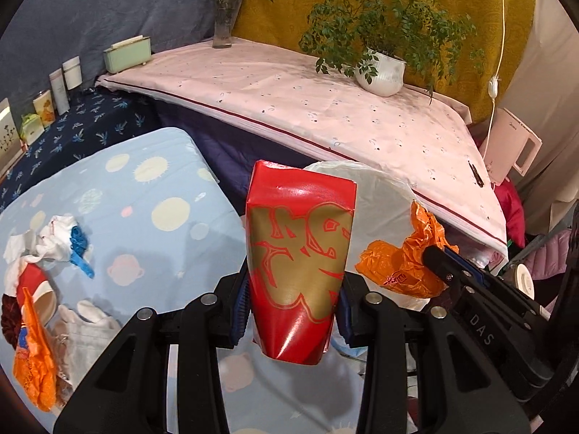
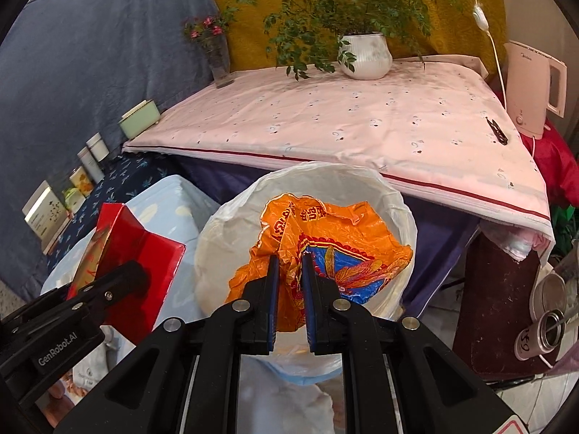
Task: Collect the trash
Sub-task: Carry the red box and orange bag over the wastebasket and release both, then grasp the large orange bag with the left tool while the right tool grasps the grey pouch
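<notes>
My left gripper point(image 1: 293, 311) is shut on a red and gold carton point(image 1: 298, 253) and holds it upright in the air, left of the bin. The carton also shows in the right wrist view point(image 2: 134, 253). My right gripper point(image 2: 289, 275) is shut on a crumpled orange plastic bag point(image 2: 325, 238) and holds it over the mouth of the white-lined trash bin point(image 2: 217, 238). In the left wrist view the bag point(image 1: 398, 264) hangs in front of the bin liner point(image 1: 380, 195). More trash lies on the light blue cloth at the left: white crumpled paper point(image 1: 54, 238), a red cup point(image 1: 36, 285), an orange bag point(image 1: 34, 361).
A pink-covered table point(image 1: 325, 108) stands behind the bin with a potted plant point(image 1: 383, 68), a flower vase point(image 1: 224, 25) and a green box point(image 1: 126, 54). A pink kettle point(image 2: 535, 90) is at the right. Cans point(image 2: 546, 329) sit low on the right. Bottles point(image 1: 61, 90) line the left wall.
</notes>
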